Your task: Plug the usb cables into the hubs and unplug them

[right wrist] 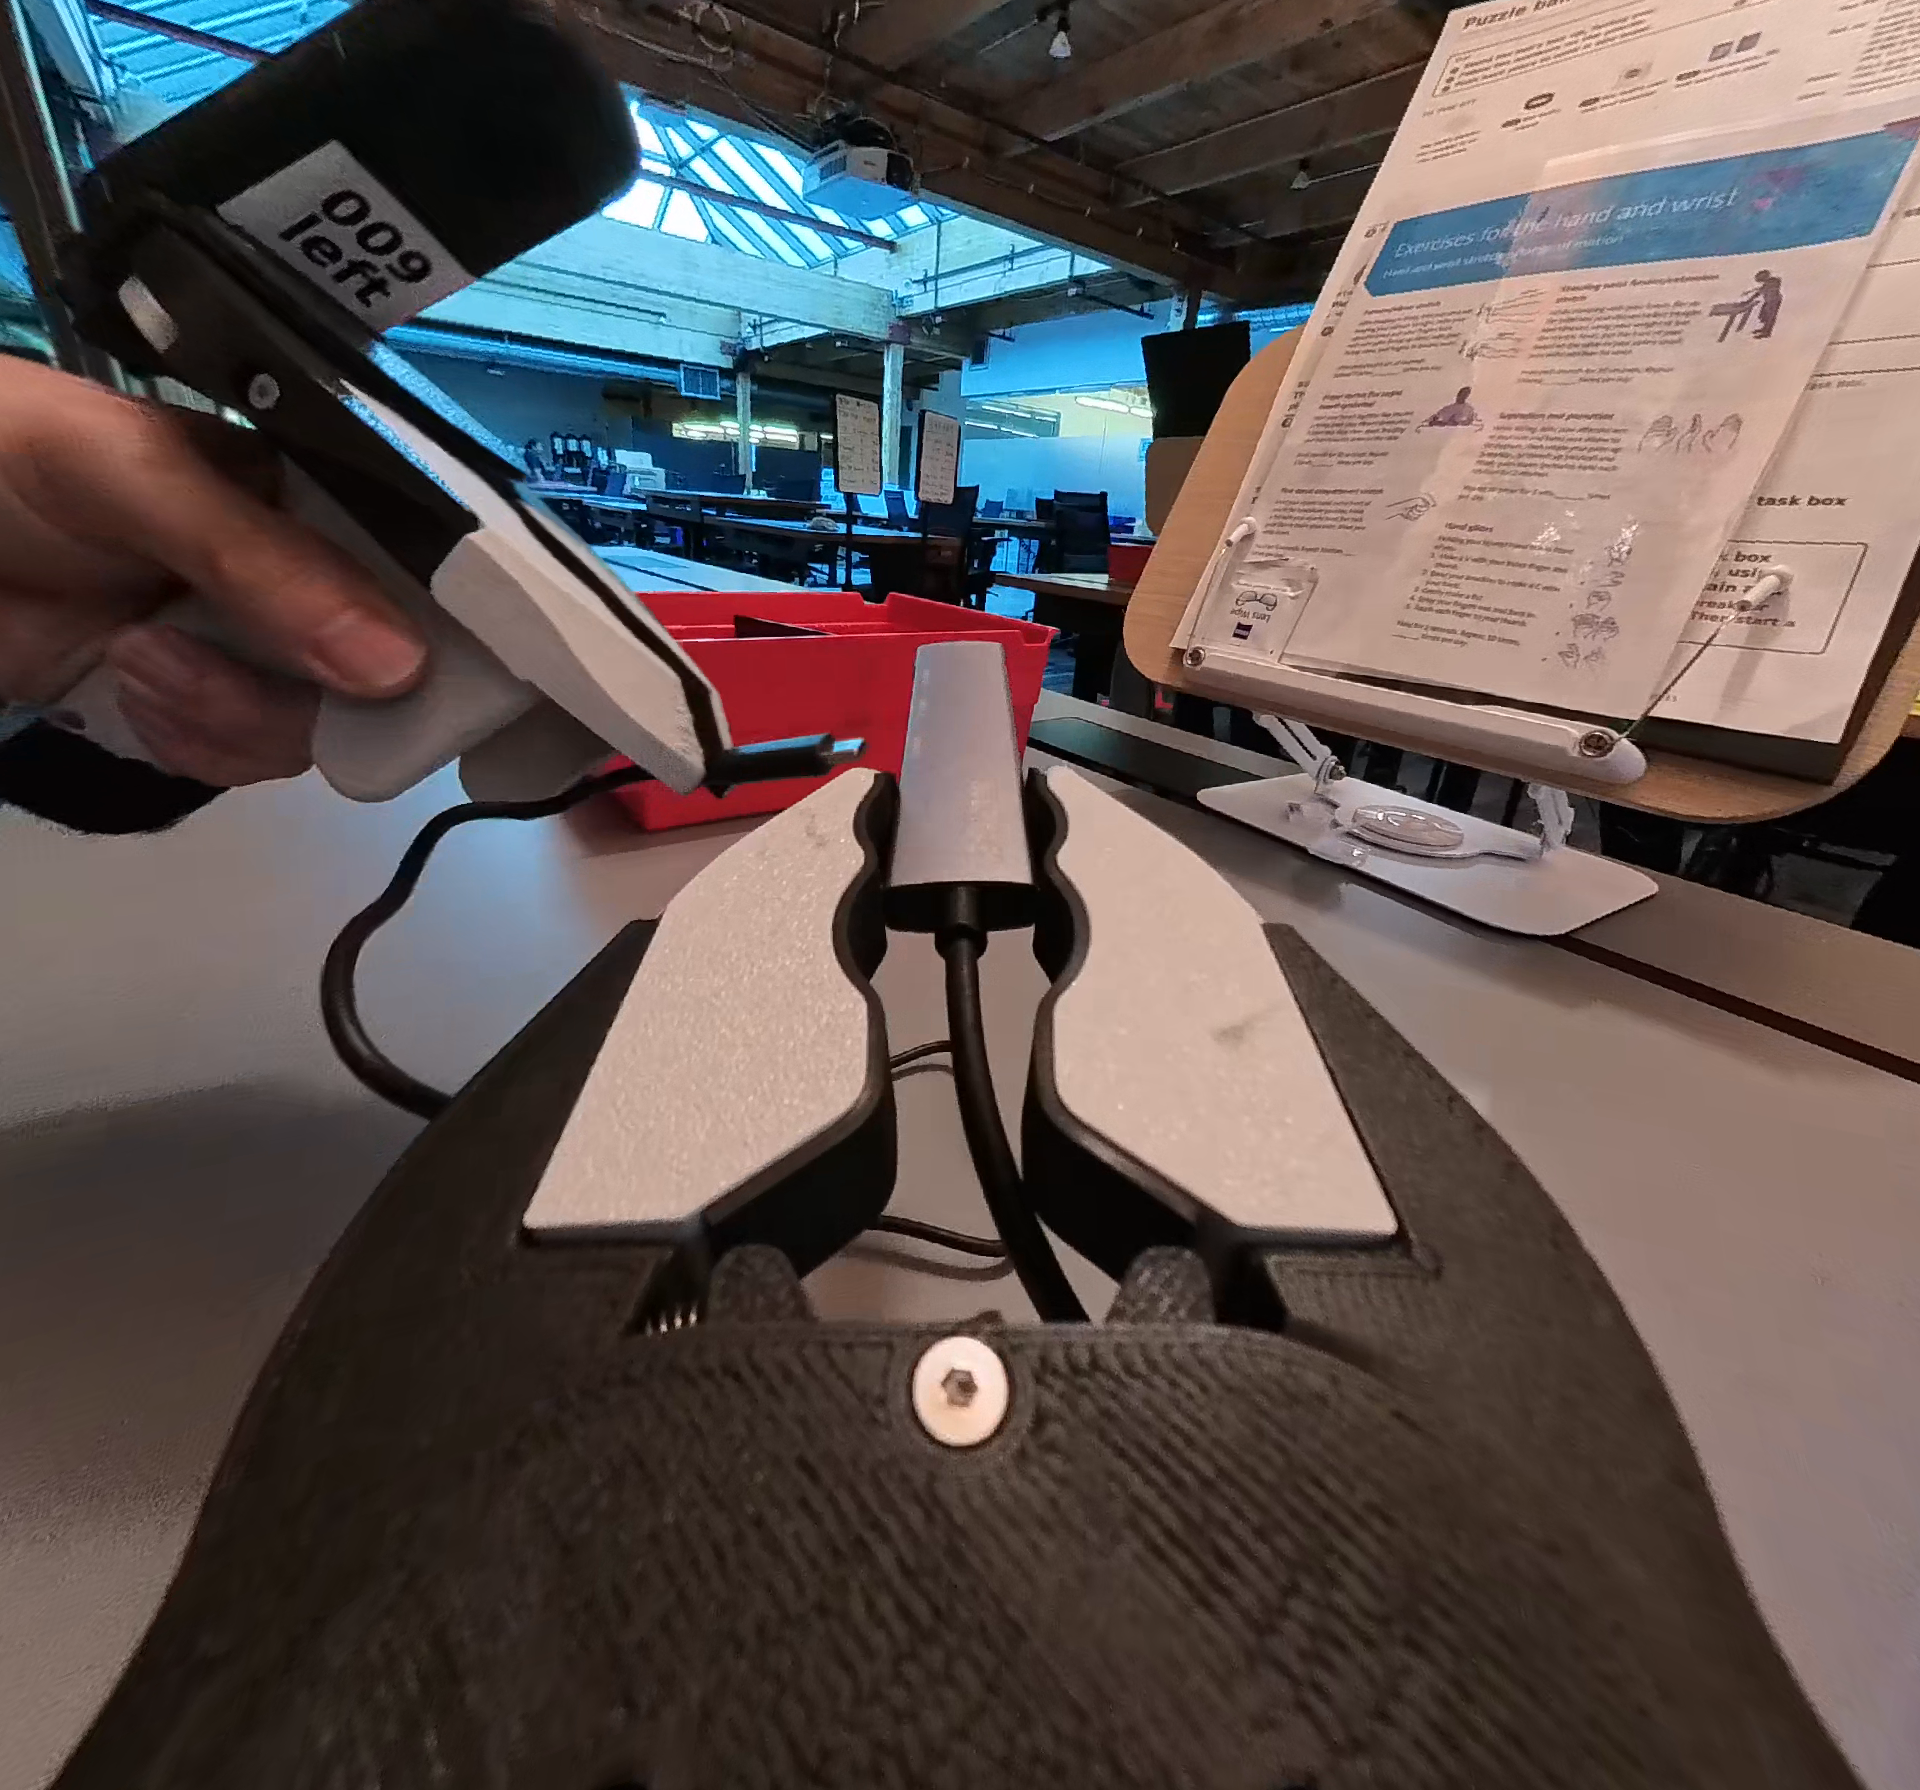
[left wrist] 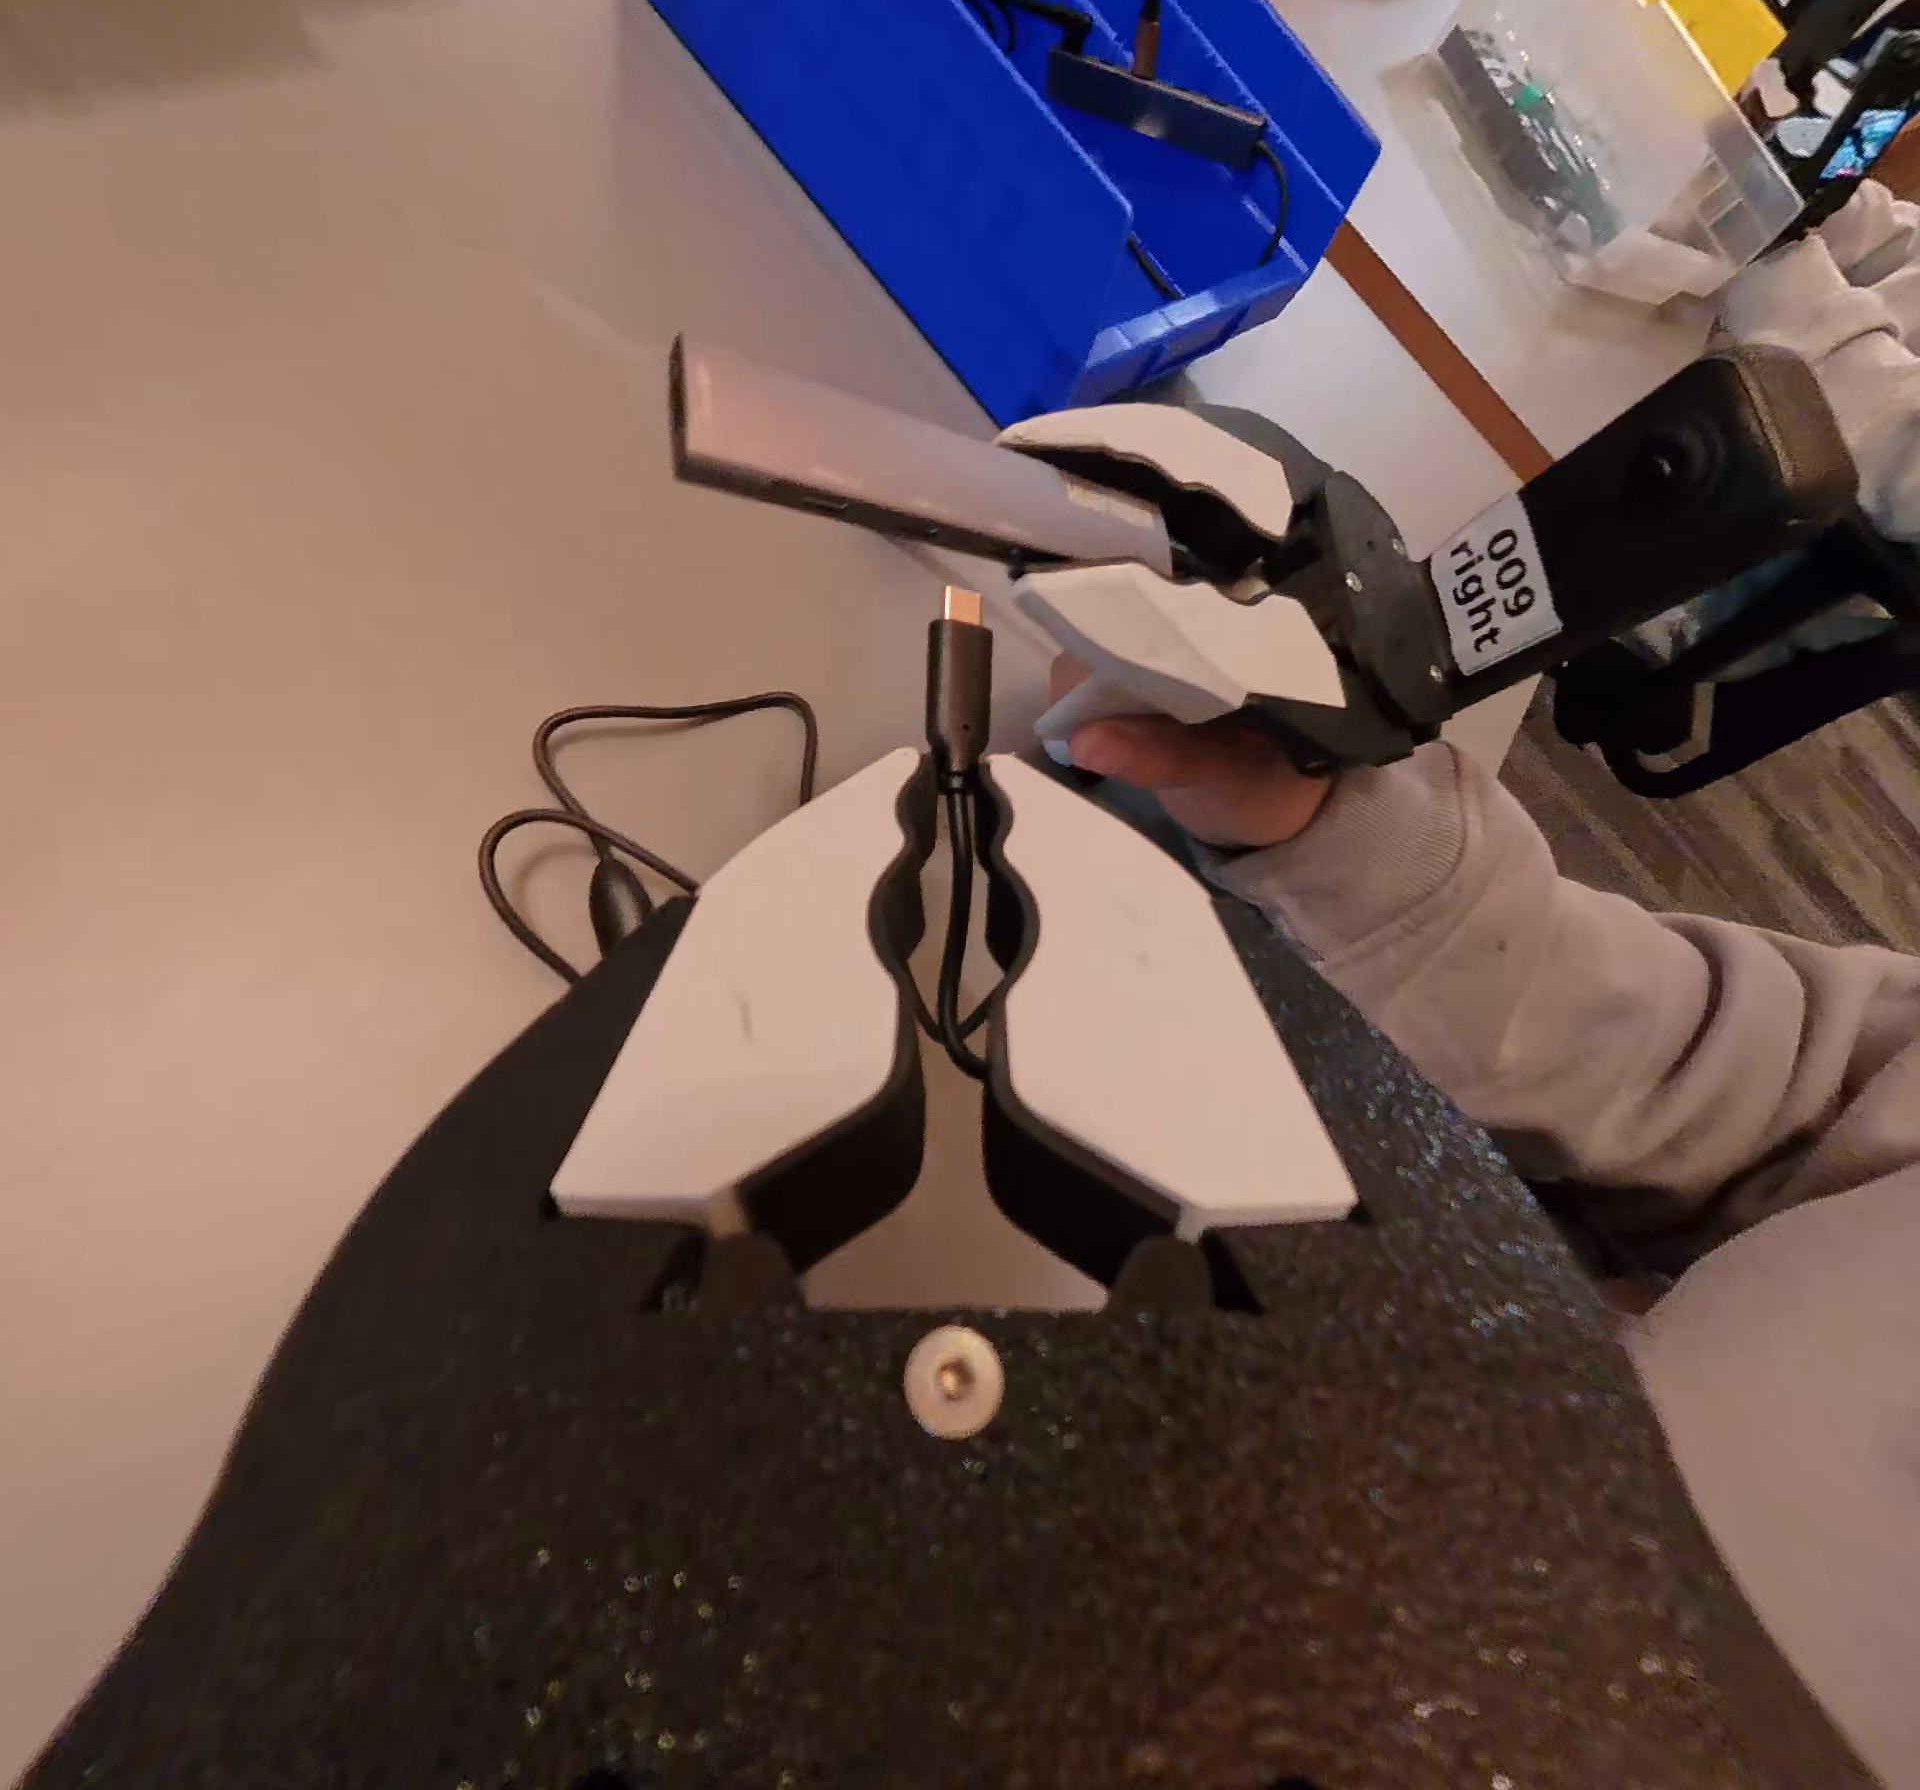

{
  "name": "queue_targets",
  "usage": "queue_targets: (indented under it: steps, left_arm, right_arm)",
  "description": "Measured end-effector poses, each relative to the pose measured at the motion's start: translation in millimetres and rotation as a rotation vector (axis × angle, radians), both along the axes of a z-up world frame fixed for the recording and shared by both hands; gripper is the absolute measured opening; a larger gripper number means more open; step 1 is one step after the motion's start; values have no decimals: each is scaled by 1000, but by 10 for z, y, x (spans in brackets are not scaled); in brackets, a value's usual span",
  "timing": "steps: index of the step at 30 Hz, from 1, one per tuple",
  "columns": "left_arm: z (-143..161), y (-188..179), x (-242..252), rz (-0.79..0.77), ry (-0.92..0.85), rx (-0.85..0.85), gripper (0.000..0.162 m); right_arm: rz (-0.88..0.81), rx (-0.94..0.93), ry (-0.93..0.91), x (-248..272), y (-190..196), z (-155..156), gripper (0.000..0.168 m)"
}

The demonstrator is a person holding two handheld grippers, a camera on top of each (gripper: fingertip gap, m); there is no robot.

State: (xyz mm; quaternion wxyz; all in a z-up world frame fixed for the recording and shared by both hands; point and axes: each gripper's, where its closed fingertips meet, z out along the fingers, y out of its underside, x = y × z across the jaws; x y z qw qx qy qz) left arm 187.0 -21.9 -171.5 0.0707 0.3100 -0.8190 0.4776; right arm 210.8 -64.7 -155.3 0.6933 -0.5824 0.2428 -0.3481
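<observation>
The left gripper (left wrist: 948, 764) is closed on the black USB-C cable plug (left wrist: 956, 680), clamping the rear of its moulded body so that the bare metal tip projects forward past the fingertips. The thin black cable (left wrist: 675, 732) trails back between the fingers and loops onto the pale grey desk (left wrist: 312, 390) to the gripper's left.

The right gripper (right wrist: 961, 805) is closed on the slim grey rectangular USB hub (right wrist: 961, 753), holding it at the end where its own black lead exits; the hub body extends forward beyond the fingertips, clear of the desk.

Critical relation: seen from the left gripper, the hub (left wrist: 862, 462) lies directly ahead of the plug tip and just apart from it, not yet touching. The hub's long axis runs crosswise to the plug's axis (roughly a right angle), so the plug faces the hub's long side edge, where small port slots show. From the right gripper, the plug (right wrist: 790, 753) sits just beside the hub's left flank, pointing at it.

Judgement: insertion is pending. The left gripper carries the moving part and is the nearer to closing the gap; a short straight advance along the plug's axis, aligned with one slot, appears required.

A blue plastic bin (left wrist: 987, 130) holding another hub stands beyond the right gripper.
</observation>
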Motion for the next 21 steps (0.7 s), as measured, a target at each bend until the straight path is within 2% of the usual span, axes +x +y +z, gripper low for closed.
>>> queue_targets:
  steps: [21]
  left_arm:
    - [-26, 30, 132, 73, -76, 62, 6]
  right_arm:
    - [7, -67, 1, -4, 88, -50, 25]
